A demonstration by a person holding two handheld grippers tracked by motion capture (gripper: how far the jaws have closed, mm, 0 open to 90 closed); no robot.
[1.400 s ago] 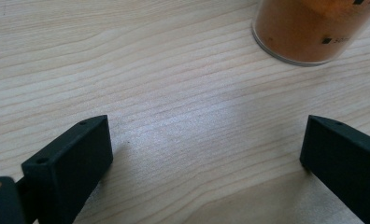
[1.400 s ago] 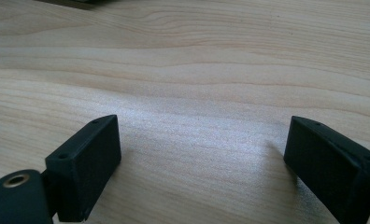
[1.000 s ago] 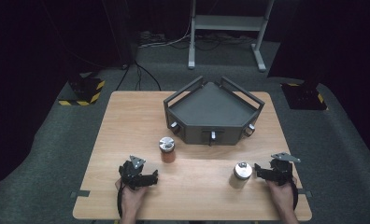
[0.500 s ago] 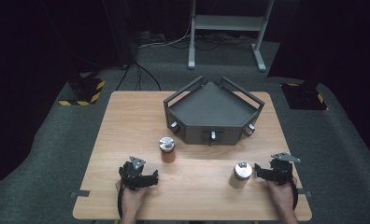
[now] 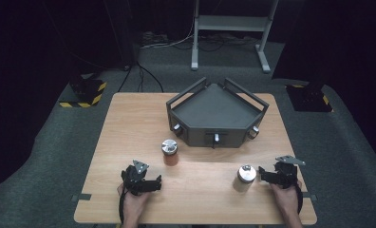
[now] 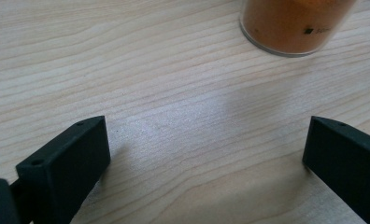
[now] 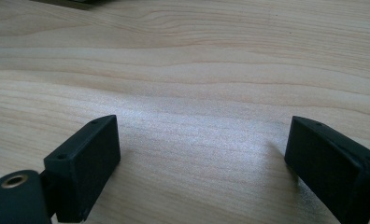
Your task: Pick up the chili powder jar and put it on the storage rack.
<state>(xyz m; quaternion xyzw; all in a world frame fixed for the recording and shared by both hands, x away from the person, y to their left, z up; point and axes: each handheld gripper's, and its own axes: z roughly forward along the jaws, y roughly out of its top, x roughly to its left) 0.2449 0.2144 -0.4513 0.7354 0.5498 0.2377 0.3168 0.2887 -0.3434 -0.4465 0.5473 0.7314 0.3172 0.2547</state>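
- Left tool (image 5: 154,184): it rests low on the light wooden table (image 5: 129,123) near the front edge, held in the person's left hand (image 5: 135,205). Its jaws stand wide apart with bare wood between them.
- Orange-filled jar with a silver screw lid (image 5: 169,151): it stands upright on the table, ahead of the left tool and slightly to its right, apart from it. In the left gripper view the jar's base (image 6: 293,25) sits at the upper right, beyond the jaw tips and off the centre line. Its long axis is vertical.
- Governing relation, left side: judged from these positions, the left tool is the nearer one to this jar. A forward reach with a small shift to the right would bring the jar between the jaws.
- Dark grey five-sided metal tray with raised rails (image 5: 217,113): it sits at the middle rear of the table, behind both jars and well apart from both tools.
- Pale jar with a silver lid (image 5: 245,177): it stands upright near the front right, just beside the right tool's jaw tips.
- Right tool (image 5: 263,176): held in the person's right hand (image 5: 286,198), it points left toward the pale jar. Its jaws are spread wide, with bare table between them in the right gripper view (image 7: 204,158).
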